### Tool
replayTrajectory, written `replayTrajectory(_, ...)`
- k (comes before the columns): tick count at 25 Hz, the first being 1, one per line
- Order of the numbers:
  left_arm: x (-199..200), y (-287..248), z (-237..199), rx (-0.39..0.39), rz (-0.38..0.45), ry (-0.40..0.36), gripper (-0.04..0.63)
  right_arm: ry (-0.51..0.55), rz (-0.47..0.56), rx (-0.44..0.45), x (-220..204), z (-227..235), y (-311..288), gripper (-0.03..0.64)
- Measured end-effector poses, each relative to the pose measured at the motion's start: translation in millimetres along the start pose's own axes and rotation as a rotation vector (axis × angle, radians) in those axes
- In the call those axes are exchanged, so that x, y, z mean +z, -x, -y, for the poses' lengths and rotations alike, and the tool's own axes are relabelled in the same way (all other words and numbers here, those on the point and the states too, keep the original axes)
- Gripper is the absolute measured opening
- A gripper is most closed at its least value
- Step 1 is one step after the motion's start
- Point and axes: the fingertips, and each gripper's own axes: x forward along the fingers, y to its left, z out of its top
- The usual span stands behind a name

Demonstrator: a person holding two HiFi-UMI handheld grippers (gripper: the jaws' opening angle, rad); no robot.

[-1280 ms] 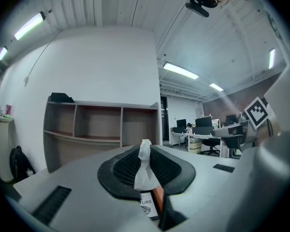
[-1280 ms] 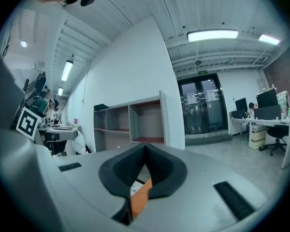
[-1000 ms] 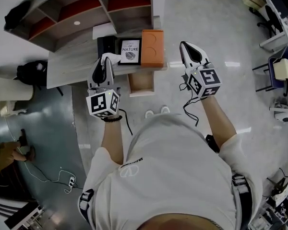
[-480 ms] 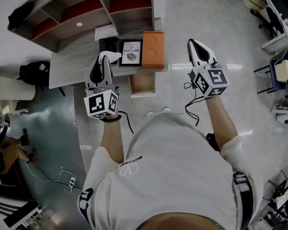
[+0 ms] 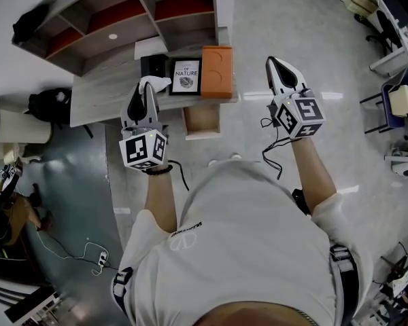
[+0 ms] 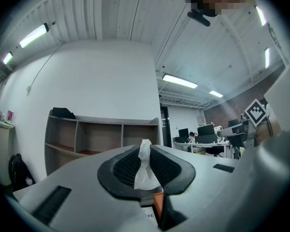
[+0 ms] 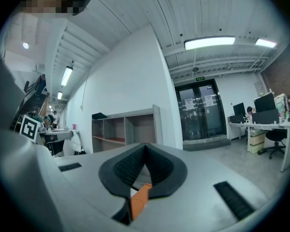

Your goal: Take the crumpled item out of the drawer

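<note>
The crumpled tissue (image 5: 156, 81) is pinched between the nearly closed jaws of the left gripper (image 5: 147, 88), its white end sticking up past the tips. It is held level above the desk (image 5: 98, 97), just left of the framed card (image 5: 185, 75) and clear of the open drawer (image 5: 202, 117), which stands pulled out at the desk's near edge. The taking-out is therefore judged done, or all but done.

The right gripper (image 5: 273, 62) is shut with nothing between its jaws, and is held over the floor to the right of the orange box (image 5: 217, 70).

What is left is judged to be setting the tissue down. A bare patch of desk would have to be reached, the jaws eased apart, and the light paper let fall free without being dragged back. The drawer might then be pushed in by the empty gripper.

On the card "OF NATURE" can be read above a leaf drawing; any smaller print is too small to tell. No brand is seen on the box.
</note>
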Motion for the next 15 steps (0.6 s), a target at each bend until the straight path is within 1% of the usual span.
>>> replayTrajectory(6,-0.9,2.6,-0.5,0.003,0.000,-0.001,0.060,0.021,0.003,-0.004,-0.1,-1.3,-0.6,0.000)
replayTrajectory(15,-0.4,6.2,0.0,-0.003,0.001,0.000,0.059,0.018,-0.004,0.003,-3.1,-5.0,1.1,0.000)
